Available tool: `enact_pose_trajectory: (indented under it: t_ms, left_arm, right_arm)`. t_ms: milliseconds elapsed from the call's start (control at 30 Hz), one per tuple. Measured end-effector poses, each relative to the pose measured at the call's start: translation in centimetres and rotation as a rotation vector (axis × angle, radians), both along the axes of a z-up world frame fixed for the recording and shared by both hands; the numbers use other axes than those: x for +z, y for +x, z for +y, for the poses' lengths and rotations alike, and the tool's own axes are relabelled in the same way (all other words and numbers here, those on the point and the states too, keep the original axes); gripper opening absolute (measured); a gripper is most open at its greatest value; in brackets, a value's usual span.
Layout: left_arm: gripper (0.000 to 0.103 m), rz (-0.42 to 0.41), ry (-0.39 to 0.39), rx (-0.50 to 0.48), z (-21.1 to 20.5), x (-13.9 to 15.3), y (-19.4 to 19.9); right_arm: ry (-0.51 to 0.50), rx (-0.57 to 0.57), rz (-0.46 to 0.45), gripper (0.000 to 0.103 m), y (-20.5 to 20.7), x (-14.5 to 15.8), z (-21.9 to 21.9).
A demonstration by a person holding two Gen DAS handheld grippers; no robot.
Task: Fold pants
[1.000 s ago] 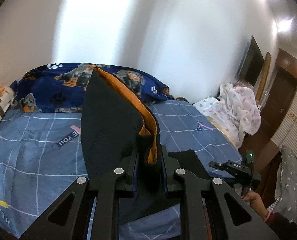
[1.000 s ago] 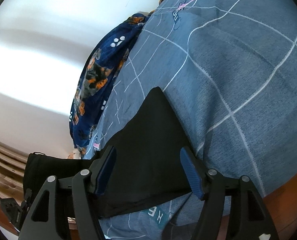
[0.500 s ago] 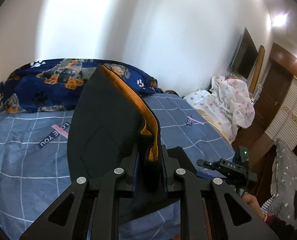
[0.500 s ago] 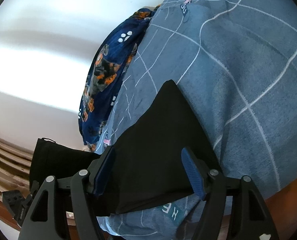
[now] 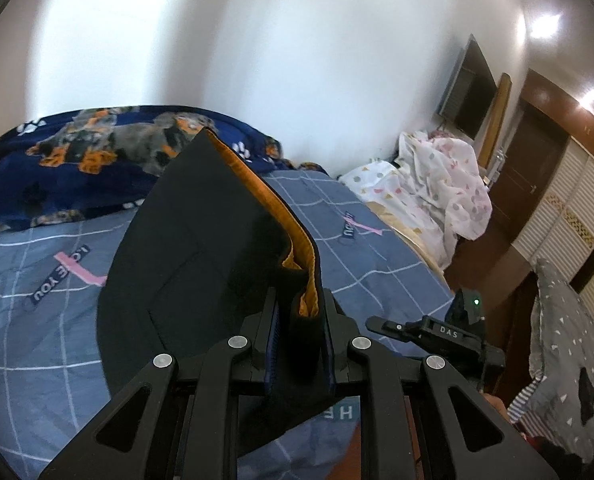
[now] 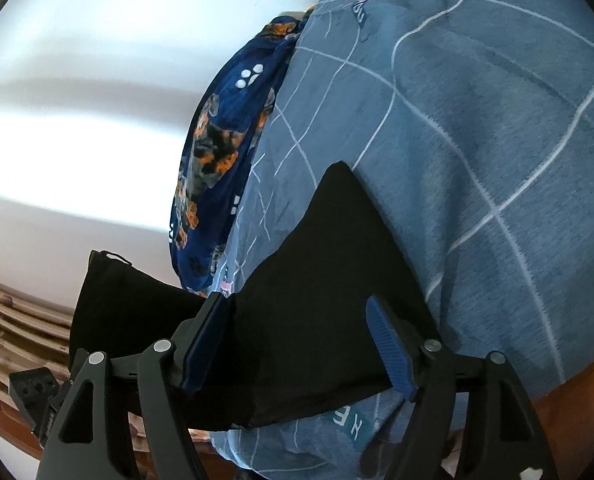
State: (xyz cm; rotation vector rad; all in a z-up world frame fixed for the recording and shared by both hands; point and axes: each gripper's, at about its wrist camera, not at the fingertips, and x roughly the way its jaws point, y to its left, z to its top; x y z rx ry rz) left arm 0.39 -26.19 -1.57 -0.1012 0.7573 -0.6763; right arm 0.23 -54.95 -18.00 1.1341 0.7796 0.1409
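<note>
Pants (image 5: 201,248): black outside, orange lining along the raised edge, partly lifted off the blue checked bed sheet (image 5: 377,256), the rest lying flat on it. Left gripper (image 5: 300,344): clamped on the lifted fold. Right gripper (image 6: 297,344): jaws opening, pads clear of the flat black cloth seen between them.

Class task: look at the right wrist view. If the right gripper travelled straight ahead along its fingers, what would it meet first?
Probably the black pants lying on the blue bedsheet. The right gripper, jaws opening, already straddles the cloth without pinching it. Depth is uncertain.
</note>
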Motion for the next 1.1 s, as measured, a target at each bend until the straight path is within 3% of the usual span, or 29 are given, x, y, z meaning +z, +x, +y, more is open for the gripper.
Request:
enact_pose_trajectory:
  t_ms: [267, 1100]
  left_arm:
    - [0.019, 0.044, 0.016, -0.061, -3.4, -1.8, 0.5]
    - [0.019, 0.136, 0.099, -0.175, -9.5, -8.1, 1.2]
  right_arm:
    - [0.069, -0.040, -0.002, 0.072, -0.5, -0.9, -1.2]
    - [0.134, -0.016, -0.077, 0.076, -0.4, -0.9, -2.4]
